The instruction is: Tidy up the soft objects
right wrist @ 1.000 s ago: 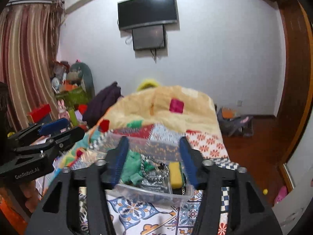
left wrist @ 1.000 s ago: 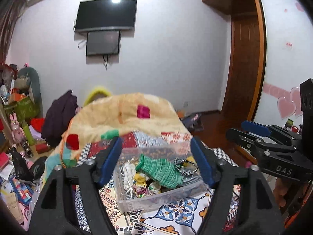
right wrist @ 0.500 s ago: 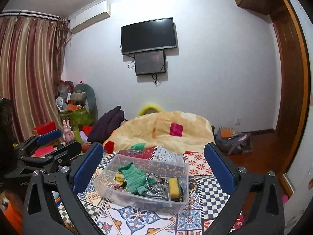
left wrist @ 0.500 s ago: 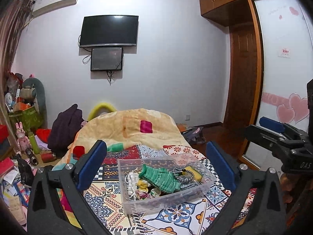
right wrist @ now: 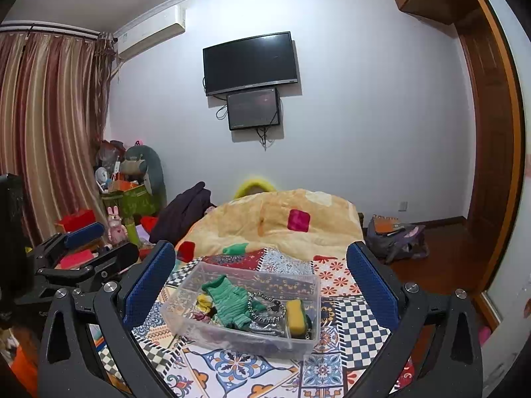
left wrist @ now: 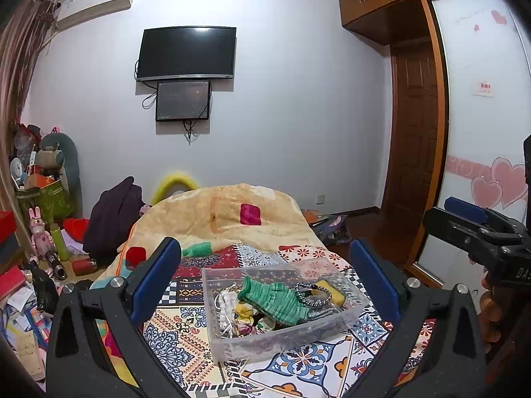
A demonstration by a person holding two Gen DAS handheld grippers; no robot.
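A clear plastic bin point(left wrist: 345, 323) point(right wrist: 312, 285) sits on the patterned bedspread ahead of both grippers. It holds a green striped knit piece point(left wrist: 272, 300) point(right wrist: 230, 303), a beaded bracelet point(left wrist: 313, 293) point(right wrist: 267, 308), a yellow sponge point(left wrist: 333, 292) point(right wrist: 295, 313), white cord point(left wrist: 224, 308) and small floral cloths. My left gripper point(left wrist: 265, 282) is open wide and empty, back from the bin. My right gripper point(right wrist: 260, 282) is open wide and empty too. Each shows in the other's view: the right one at the right edge point(left wrist: 478, 232), the left one at the left edge point(right wrist: 86, 248).
A yellow quilt point(left wrist: 225, 212) is heaped on the bed beyond the bin. A dark garment point(left wrist: 113, 215) lies left of it. Toys, boxes and bottles crowd the floor at left point(left wrist: 43, 232). A bag lies on the wood floor at right point(right wrist: 395, 235).
Both grippers have opened wide and pulled back and up from the bin, which now looks smaller and sits lower between the fingers.
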